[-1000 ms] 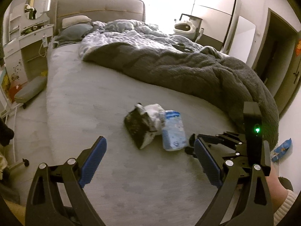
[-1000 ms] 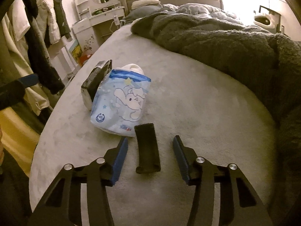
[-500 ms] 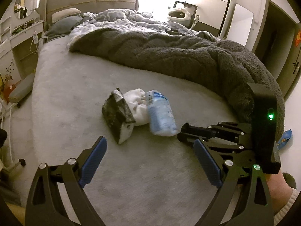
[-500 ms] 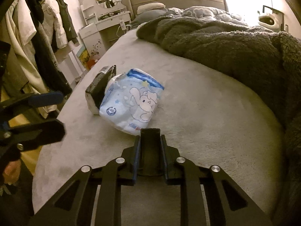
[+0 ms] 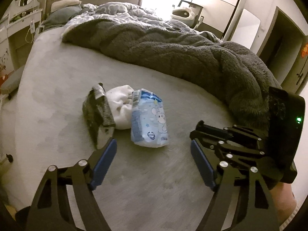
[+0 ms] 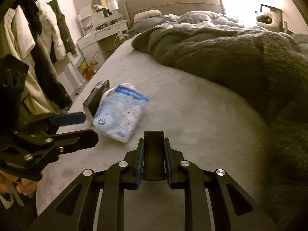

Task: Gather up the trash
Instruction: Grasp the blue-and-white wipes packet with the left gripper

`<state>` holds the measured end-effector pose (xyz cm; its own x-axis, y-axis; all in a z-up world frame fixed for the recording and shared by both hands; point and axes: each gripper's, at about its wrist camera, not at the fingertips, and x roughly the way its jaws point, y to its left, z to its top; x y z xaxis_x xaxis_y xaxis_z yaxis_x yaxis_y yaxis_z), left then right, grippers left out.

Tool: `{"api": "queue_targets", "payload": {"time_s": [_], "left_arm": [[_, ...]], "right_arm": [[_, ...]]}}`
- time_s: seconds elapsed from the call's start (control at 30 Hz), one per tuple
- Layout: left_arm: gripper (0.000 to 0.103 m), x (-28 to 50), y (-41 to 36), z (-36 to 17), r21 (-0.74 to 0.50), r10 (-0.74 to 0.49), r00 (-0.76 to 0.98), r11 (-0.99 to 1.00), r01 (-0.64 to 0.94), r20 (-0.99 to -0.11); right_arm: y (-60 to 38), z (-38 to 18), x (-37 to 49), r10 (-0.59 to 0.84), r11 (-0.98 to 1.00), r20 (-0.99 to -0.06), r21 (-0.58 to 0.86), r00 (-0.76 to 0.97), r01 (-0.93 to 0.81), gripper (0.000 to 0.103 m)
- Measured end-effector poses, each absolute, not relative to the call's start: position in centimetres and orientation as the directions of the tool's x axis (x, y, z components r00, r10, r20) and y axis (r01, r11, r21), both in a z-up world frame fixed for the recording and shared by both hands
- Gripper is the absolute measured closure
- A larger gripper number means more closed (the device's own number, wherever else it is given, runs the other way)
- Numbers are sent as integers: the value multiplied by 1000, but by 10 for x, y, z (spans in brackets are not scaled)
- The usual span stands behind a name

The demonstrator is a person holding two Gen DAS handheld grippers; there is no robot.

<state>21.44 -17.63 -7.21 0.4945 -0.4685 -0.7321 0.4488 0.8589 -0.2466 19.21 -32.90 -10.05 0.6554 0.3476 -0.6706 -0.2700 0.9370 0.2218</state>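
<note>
Two claws work here: our right claw [image 6: 153,161] grips a black clip [image 6: 154,152], freeing our wide-open, empty left claw [image 5: 153,161] for the blue packet [image 5: 150,123].

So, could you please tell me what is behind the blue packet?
A white cloth bunches behind the blue packet, beside a dark wrapper. Whatever lies beneath the cloth is hidden.

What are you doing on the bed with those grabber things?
Picking up trash off the bed. The right gripper is shut on a small black piece. The left gripper is open, aimed at a little pile: a blue and white packet, a white cloth and a dark wrapper. None of the pile is gripped yet. A grey blanket is bunched up behind.
</note>
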Motion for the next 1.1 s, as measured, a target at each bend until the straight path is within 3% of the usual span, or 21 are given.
{"api": "queue_targets", "payload": {"time_s": [0.33,0.5,0.77,1.1], "left_arm": [[37,235,-183,-91,-321,-471,476,874,365,-743],[63,242,-184,-99,-349,-478,469,874,338,-742],[88,241,-191,-96,-332,-477,482,873,358,-735],[90,215,-187,-76,-212,-427,536,884,416,-729]], "right_arm": [[-342,-102,187,353,936,-665,244,658,-255,84],[-346,-105,185,361,933,-670,254,649,-257,84],[-350,-109,176,404,914,-659,323,635,-247,84],[-349,-100,165,410,906,-633,364,657,-216,83]]}}
